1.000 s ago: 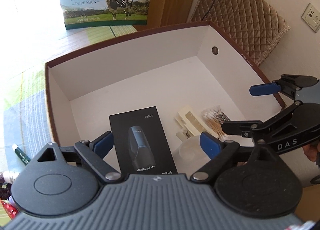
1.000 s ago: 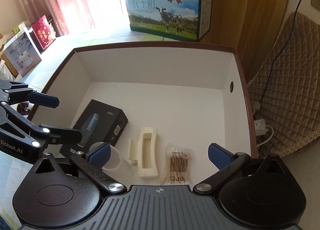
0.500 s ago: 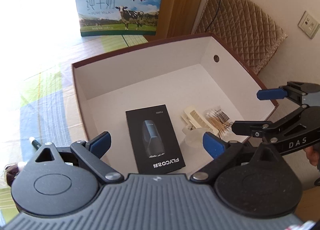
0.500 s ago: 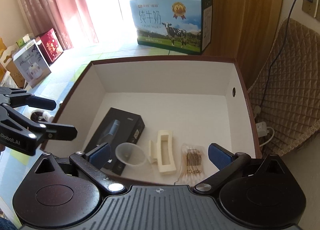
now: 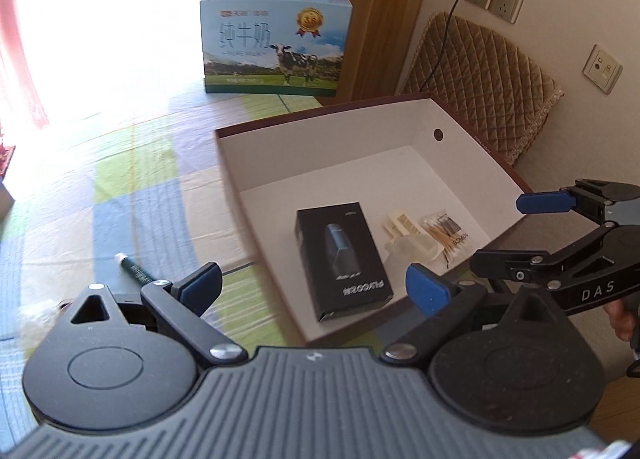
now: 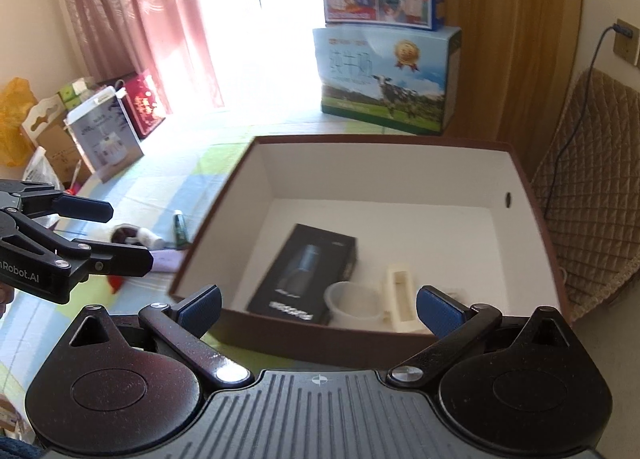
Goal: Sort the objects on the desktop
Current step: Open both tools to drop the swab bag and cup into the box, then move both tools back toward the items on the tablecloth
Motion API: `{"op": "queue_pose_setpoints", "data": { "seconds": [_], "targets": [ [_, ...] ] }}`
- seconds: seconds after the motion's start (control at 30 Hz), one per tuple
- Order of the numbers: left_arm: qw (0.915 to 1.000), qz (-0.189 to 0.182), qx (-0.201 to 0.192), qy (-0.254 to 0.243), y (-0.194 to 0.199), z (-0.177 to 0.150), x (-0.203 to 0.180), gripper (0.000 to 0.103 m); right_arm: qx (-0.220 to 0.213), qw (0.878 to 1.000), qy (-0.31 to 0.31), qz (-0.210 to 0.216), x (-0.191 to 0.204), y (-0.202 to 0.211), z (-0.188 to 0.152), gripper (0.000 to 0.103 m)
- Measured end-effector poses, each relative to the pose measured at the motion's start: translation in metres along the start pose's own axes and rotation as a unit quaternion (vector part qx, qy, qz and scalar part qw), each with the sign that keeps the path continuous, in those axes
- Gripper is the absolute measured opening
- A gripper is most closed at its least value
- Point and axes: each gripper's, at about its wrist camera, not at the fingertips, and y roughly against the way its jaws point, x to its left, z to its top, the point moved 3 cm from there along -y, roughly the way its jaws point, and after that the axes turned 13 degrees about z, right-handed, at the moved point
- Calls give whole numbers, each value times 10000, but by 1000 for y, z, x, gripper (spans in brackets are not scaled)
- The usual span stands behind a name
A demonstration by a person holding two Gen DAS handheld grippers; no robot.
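— How do the two claws stand?

— The left claw (image 5: 314, 285) is spread wide with nothing between its blue pads, low in the frame over the near edge of the box (image 5: 320, 127). The right claw (image 6: 318, 305) is spread and empty too, at the bottom of its frame before the box's near wall.

— And the things to sort?

— In the box, lower centre of the left view: a black carton (image 5: 342, 259), then a clear cup (image 5: 410, 249), a cream clip (image 5: 400, 221) and a packet of cotton swabs (image 5: 446, 233) to its right. A green pen (image 5: 136, 271) lies out on the striped worktop (image 5: 120, 179), at lower left.
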Motion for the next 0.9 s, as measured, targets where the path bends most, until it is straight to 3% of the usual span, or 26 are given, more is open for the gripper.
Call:
{"op": "queue_pose_setpoints", "data": {
  "seconds": [0.33, 0.9],
  "targets": [
    [9995, 240, -126, 134, 41, -39, 46, 97, -106, 9998, 24, 172, 54, -7, -15, 101],
    [9943, 973, 183, 407, 65, -111, 135, 97, 88, 9979, 114, 629, 135, -53, -33, 101]
  ]
}}
